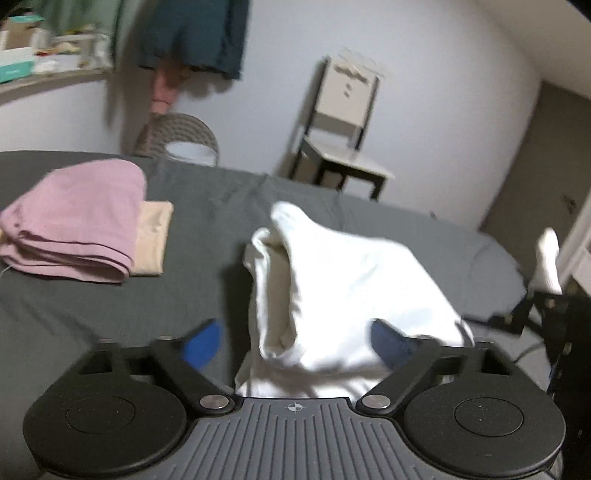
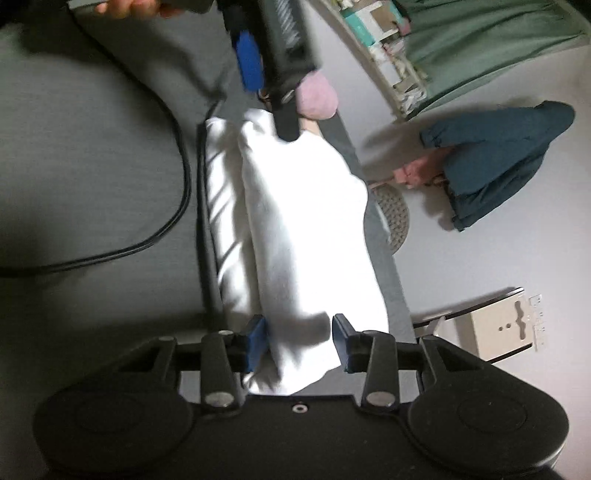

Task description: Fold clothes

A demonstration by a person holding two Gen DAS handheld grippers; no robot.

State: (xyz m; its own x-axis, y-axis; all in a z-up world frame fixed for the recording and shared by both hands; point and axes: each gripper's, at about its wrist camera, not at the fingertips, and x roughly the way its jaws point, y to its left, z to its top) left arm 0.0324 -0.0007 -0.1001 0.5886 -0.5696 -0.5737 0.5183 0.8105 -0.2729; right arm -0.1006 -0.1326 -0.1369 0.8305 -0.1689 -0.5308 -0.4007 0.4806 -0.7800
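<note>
Claws (image 1: 295, 341) astride bunched white garment (image 1: 343, 280)

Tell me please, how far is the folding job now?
Done: a pink garment lies folded on the grey bed, stacked on a folded beige one. In hand: the white garment is bunched, with the left gripper at one end and the right gripper at the other; both jaws look open around the cloth. Left: flattening and folding the white piece and adding it to the pile.

A pale chair (image 1: 341, 147) stands by the wall, a teal garment (image 1: 195, 35) hangs there, and a black cable (image 2: 177, 166) crosses the grey sheet (image 1: 110, 314).
</note>
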